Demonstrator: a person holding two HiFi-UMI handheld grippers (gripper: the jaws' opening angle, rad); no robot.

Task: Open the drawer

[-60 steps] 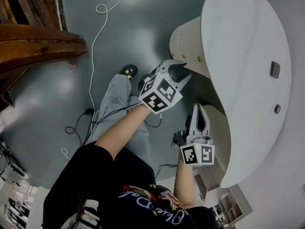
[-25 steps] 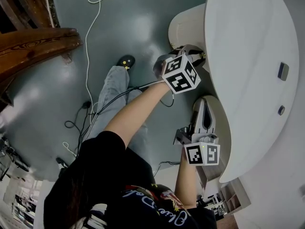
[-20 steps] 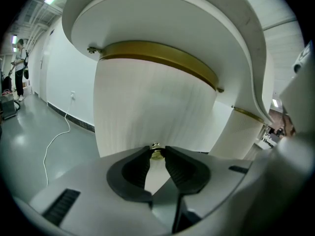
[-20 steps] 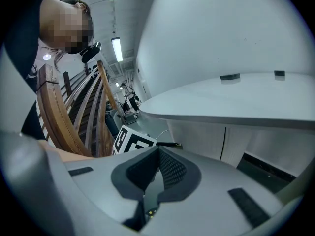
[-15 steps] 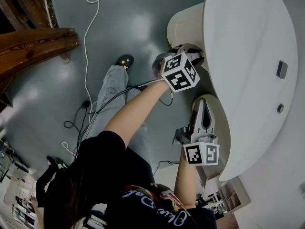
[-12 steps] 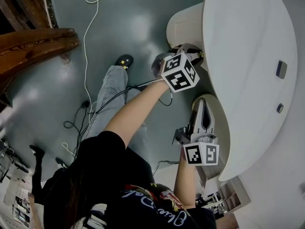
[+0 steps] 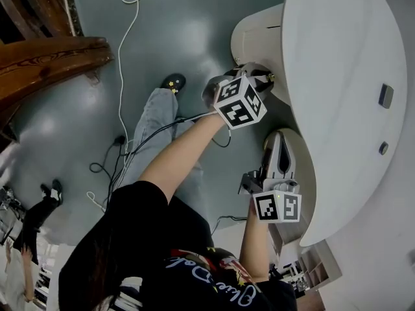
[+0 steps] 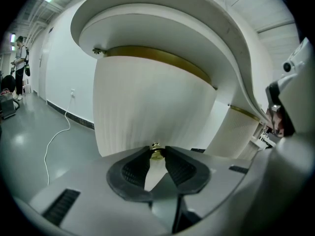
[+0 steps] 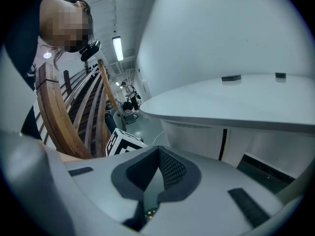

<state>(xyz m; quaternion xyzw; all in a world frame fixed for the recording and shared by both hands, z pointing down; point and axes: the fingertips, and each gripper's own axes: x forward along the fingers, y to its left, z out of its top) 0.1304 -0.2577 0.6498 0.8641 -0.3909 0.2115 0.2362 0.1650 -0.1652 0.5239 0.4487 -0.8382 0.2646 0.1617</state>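
Brass knob [image 8: 156, 154] first: pinching it at the very tips of the left gripper [image 8: 157, 150], clamping from both sides. Pointing at the white ribbed drawer [image 8: 147, 107], curving beneath the desk top [image 7: 337, 96] and sitting under a gold trim band [image 8: 162, 61]. Hovering with the right gripper [image 9: 158, 151] beside a second curved unit [image 7: 305, 173], holding its jaws together on nothing, well apart from the knob.

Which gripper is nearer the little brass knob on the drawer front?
Left. The left gripper has its jaws closed on the brass knob from both sides; the right gripper hangs apart, by the neighbouring cabinet, holding nothing.
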